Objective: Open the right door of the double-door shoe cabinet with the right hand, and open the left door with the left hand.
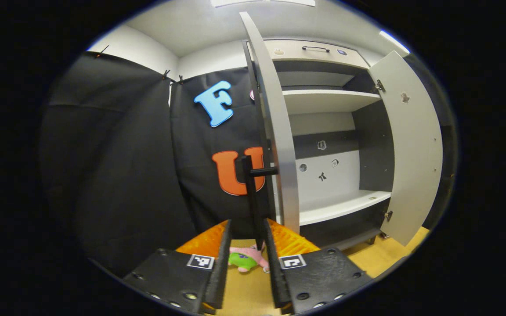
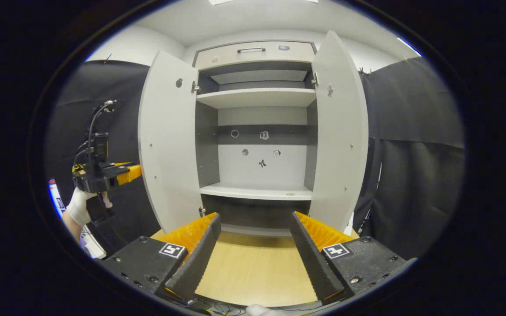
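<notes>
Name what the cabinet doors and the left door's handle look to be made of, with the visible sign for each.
Doors: probably laminated board, matt pale grey, flat, with small fixing holes. Handle: likely metal or plastic, a slim dark bar with a dull sheen; the look leaves it open.

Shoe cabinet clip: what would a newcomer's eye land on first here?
The shoe cabinet stands centre in the right gripper view, both doors swung wide, its shelves bare. In the left gripper view the left door is seen edge-on, its dark handle running down between the left gripper fingers. A small plush toy lies on the floor below.
</notes>
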Available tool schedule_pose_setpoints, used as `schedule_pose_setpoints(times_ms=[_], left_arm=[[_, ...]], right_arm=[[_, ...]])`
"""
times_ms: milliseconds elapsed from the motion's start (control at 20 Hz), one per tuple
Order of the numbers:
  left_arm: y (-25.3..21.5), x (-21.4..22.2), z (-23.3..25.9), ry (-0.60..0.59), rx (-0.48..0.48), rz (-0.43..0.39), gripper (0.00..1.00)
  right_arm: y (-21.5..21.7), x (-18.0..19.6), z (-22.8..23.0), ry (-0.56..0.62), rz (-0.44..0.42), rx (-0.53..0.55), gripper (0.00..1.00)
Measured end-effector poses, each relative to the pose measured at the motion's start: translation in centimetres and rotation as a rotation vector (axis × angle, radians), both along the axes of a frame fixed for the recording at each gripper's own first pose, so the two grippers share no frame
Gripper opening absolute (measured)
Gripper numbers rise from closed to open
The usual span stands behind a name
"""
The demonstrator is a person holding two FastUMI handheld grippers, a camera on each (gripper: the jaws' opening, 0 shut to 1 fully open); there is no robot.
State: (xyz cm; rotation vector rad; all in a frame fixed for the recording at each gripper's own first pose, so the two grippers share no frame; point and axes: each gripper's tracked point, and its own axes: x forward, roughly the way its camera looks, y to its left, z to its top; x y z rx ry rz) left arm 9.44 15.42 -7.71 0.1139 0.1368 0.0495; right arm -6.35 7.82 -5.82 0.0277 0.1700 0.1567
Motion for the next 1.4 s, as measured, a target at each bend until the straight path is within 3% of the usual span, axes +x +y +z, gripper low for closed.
schedule_pose_setpoints(times_ms=[100,200,550,600,650,850,1150,1400], left_arm=[[0.3,-1.4,0.0,0.0,-0.011,0.012,0.78],[0.7,-2.9,-0.2,0.014,-0.008,0.034,0.95],[0.7,-7.4,2.8,-0.004,-0.05,0.104,0.96],[0.0,-7.7,3.6,-0.016,-0.052,0.095,1.0],[-0.6,-8.1,4.5,-0.03,-0.053,0.087,0.96],[-4.3,-8.0,6.8,-0.082,-0.019,0.044,0.96],[-13.1,-8.0,4.8,-0.048,-0.058,-0.101,0.96],[-16.5,-8.4,3.2,0.0,-0.106,-0.151,0.96]], right_arm=[[-0.1,0.6,0.1,-0.01,-0.008,-0.014,0.99],[-0.1,0.9,0.2,-0.01,-0.007,-0.019,0.99],[-0.4,2.1,1.1,-0.032,-0.016,-0.028,0.99],[-0.7,2.1,1.2,-0.033,-0.018,-0.028,0.99],[-0.9,2.1,1.3,-0.035,-0.026,-0.027,0.99],[-2.3,2.4,1.7,-0.042,-0.061,-0.029,0.98],[-4.3,2.2,1.6,-0.044,-0.094,-0.037,0.99],[-5.6,2.5,1.7,-0.044,-0.118,-0.024,0.99]])
